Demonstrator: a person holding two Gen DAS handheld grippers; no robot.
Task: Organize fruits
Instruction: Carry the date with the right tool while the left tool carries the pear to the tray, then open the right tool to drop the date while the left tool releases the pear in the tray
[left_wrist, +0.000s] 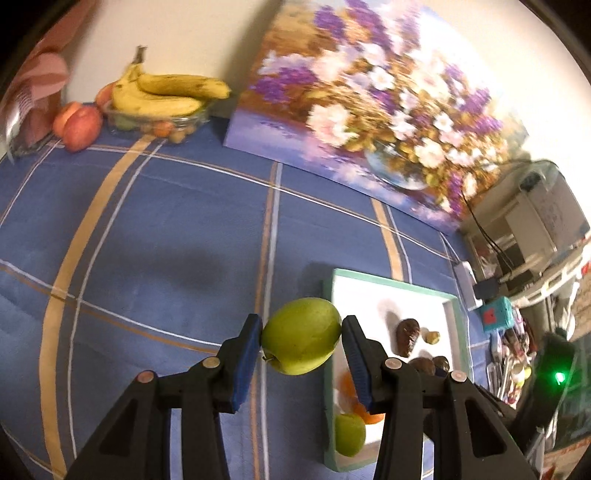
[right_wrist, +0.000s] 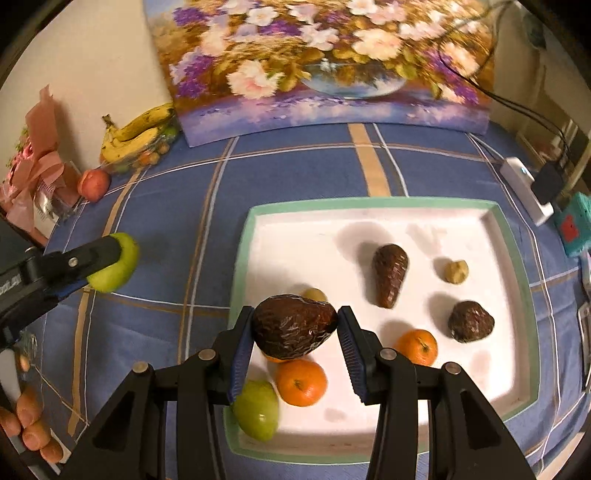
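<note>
My left gripper (left_wrist: 302, 341) is shut on a green apple (left_wrist: 302, 341), lifted above the blue checked cloth just left of the white tray (left_wrist: 391, 286). From the right wrist view the same apple (right_wrist: 122, 264) shows in the left gripper (right_wrist: 107, 264) at the left. My right gripper (right_wrist: 295, 326) is shut on a dark brown avocado (right_wrist: 293, 325) over the tray (right_wrist: 369, 204). In the tray lie two more avocados (right_wrist: 389, 275) (right_wrist: 471, 321), oranges (right_wrist: 301, 382) (right_wrist: 417, 346), a green apple (right_wrist: 256, 410) and a small yellowish fruit (right_wrist: 457, 272).
At the far left stand a glass bowl (left_wrist: 184, 122) with bananas (left_wrist: 166, 94), peaches (left_wrist: 79, 127) and a pink bag (left_wrist: 33, 103). A flower painting (left_wrist: 369, 110) leans on the wall. A white power strip (right_wrist: 524, 188) with cables lies at the right edge. A hand's fingers (right_wrist: 29, 424) show bottom left.
</note>
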